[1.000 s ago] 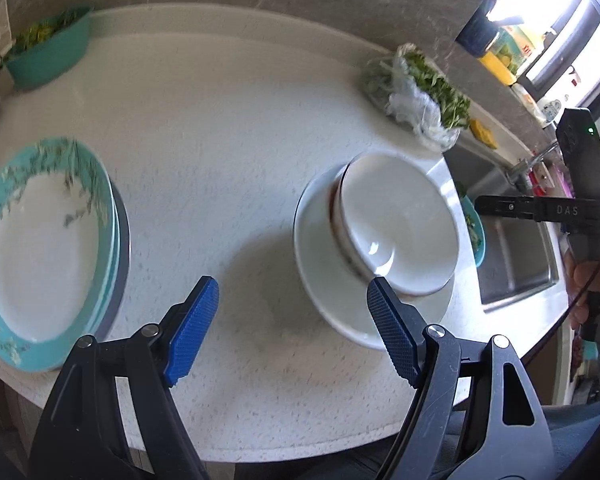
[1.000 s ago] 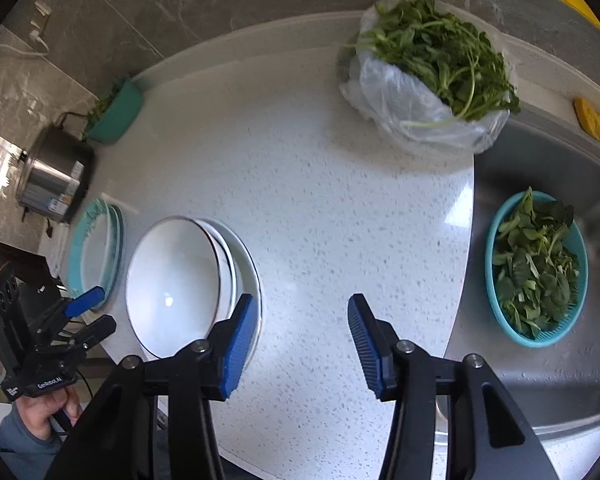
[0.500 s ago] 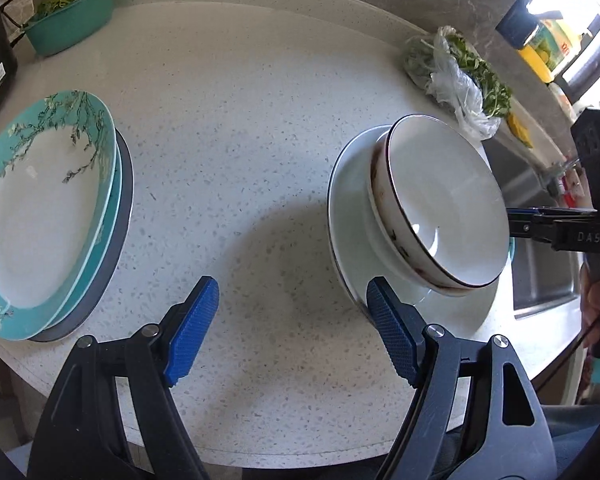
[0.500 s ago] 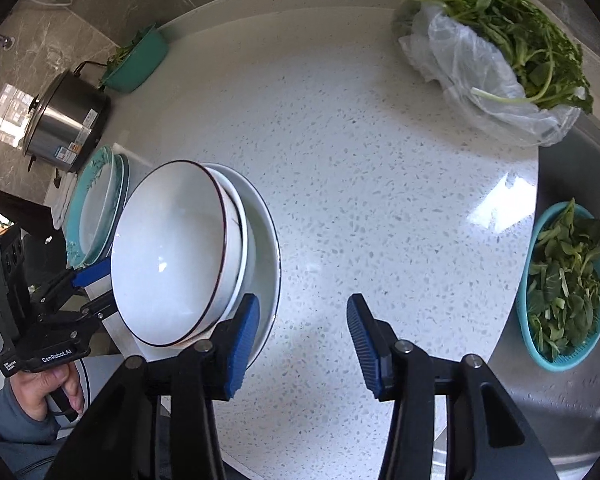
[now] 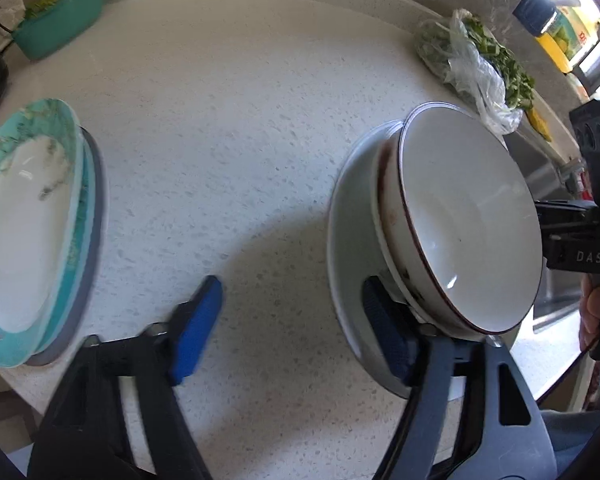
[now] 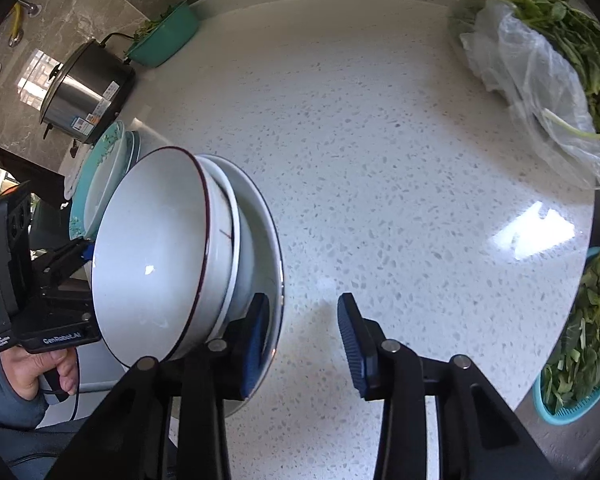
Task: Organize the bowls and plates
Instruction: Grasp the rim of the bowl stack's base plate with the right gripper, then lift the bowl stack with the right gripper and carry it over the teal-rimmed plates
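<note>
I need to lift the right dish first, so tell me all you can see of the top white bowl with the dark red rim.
The white glazed bowl with a thin dark red rim line looks ceramic, empty and clean, with a bright glint inside. It sits upright, nested in another white bowl, both on a wide white plate near the speckled white counter's front edge. Neither gripper visibly touches it.

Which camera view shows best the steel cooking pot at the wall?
The right wrist view: the steel cooking pot stands whole there, beside the teal basin. The left wrist view shows only a dark sliver at its left edge.
</note>
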A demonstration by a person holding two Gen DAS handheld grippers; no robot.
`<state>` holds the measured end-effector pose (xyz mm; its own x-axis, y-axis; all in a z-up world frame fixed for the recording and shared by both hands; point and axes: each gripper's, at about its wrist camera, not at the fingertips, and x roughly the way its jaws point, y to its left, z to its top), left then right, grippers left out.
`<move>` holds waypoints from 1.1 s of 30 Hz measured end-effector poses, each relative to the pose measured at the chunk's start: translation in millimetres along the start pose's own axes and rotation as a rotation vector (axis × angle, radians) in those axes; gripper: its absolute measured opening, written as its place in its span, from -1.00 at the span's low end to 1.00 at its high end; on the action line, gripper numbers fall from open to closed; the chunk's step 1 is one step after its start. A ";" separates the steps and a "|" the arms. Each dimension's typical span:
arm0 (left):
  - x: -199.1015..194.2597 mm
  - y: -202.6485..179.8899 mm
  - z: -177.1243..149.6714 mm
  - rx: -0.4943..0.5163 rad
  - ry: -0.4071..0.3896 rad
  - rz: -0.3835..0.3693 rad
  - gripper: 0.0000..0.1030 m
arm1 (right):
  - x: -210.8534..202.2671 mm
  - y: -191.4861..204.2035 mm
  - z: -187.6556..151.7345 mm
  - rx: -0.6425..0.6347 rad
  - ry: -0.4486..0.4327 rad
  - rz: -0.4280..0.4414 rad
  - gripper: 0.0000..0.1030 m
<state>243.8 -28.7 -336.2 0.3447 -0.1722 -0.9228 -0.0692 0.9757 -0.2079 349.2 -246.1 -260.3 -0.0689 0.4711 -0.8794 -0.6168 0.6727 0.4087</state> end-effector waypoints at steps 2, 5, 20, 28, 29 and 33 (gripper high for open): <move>3.9 -2.6 0.2 -0.004 -0.004 -0.017 -0.21 | 3.1 -1.6 0.1 0.010 0.002 0.025 -0.31; 4.9 -14.7 3.2 0.029 -0.020 -0.031 -0.64 | 6.3 -1.9 -0.6 0.012 0.000 0.059 -0.40; 8.7 -22.8 9.7 0.037 -0.032 -0.061 -0.80 | 9.4 7.1 1.0 0.013 -0.028 0.083 -0.65; -12.6 -26.4 11.3 0.042 -0.048 -0.047 -0.81 | -3.3 15.4 -2.7 0.023 -0.044 0.073 -0.66; -19.4 -28.8 12.9 0.044 -0.052 -0.047 -0.81 | -9.2 17.6 -1.7 0.020 -0.048 0.073 -0.66; -50.3 -38.3 19.1 0.045 -0.072 -0.057 -0.81 | -38.8 28.3 2.2 0.005 -0.065 0.069 -0.66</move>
<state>246.9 -54.9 -275.6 0.4130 -0.2194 -0.8839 -0.0054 0.9699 -0.2433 336.1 -244.1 -214.0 -0.0602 0.5522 -0.8316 -0.6087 0.6399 0.4690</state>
